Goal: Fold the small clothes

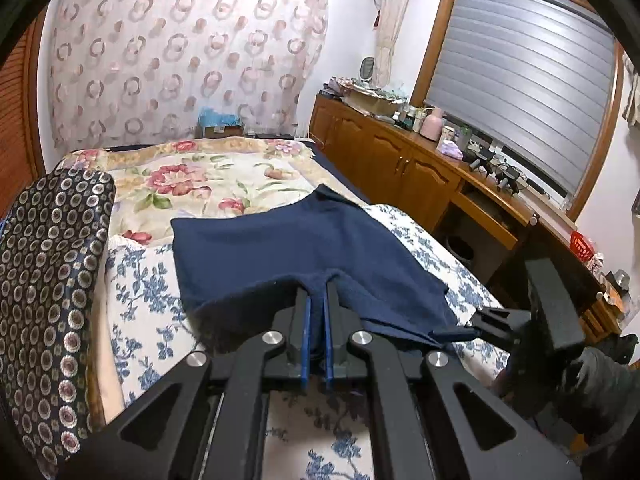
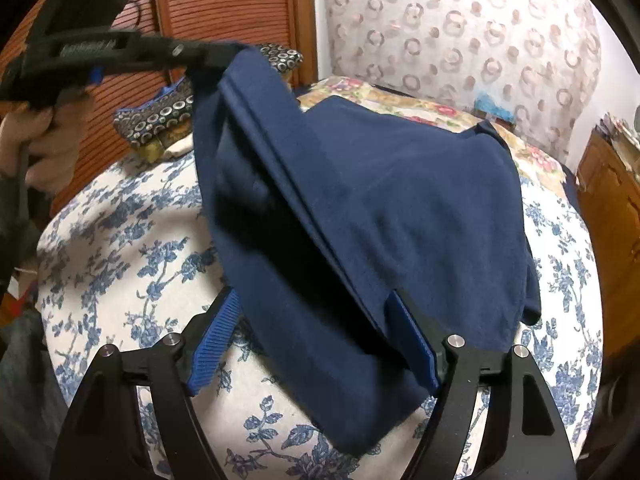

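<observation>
Left wrist: navy garment [image 1: 280, 248] long axis runs away.

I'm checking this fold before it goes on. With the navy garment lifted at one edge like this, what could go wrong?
1. The left hand-held gripper pinches only a narrow bit of the navy garment; the edge could slip out.
2. The right hand-held gripper stands open around the near edge, not clamping it, so the cloth may drag across the floral bedspread and fold crooked.
</observation>
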Motion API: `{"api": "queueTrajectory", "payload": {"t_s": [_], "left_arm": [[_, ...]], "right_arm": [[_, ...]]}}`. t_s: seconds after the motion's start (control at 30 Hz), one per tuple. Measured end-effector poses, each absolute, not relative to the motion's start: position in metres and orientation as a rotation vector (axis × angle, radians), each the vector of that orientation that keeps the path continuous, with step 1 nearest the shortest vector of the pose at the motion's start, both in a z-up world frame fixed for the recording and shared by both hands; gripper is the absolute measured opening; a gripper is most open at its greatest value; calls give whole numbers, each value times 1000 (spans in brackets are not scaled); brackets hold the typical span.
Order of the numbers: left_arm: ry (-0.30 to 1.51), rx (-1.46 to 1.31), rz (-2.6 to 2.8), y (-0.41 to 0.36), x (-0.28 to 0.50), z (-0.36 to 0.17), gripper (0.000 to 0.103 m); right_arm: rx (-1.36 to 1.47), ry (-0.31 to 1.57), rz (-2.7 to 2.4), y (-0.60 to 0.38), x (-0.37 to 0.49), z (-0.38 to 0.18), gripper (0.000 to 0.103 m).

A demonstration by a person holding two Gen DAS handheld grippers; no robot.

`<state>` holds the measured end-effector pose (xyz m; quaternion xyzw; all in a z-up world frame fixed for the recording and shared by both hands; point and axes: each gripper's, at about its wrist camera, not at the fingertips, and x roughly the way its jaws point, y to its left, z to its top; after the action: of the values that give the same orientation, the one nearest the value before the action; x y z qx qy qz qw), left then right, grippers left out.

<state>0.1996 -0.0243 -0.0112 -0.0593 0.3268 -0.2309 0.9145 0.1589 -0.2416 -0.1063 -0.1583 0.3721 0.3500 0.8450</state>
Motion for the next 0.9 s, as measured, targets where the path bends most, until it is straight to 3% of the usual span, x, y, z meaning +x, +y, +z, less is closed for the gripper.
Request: {"api": "queueTrajectory", "payload": {"t_s": [0.4, 0.5, 0.57, 0.63, 0.73, 0.9], "left_arm": [[678, -132, -443, -21, 199, -17, 3], [679, -130, -432, -20, 200, -17, 3], [680, -130, -428, -19, 201, -17, 3], [679, -131, -424, -18, 202, -17, 3], [675, -132, -413, -16, 204, -15, 3], [657, -148, -383, -6, 216, -9, 3]], "right_arm": [[-418, 809, 633, -251, 164, -124, 79], [-397, 805, 587, -258, 171, -123, 63], [-393, 799, 561, -263, 174, -121, 45], [-389, 791, 542, -268, 177, -119, 20], [-341, 764, 554, -277, 182, -110, 8], [-332, 667, 547, -276, 193, -79, 4]]}}
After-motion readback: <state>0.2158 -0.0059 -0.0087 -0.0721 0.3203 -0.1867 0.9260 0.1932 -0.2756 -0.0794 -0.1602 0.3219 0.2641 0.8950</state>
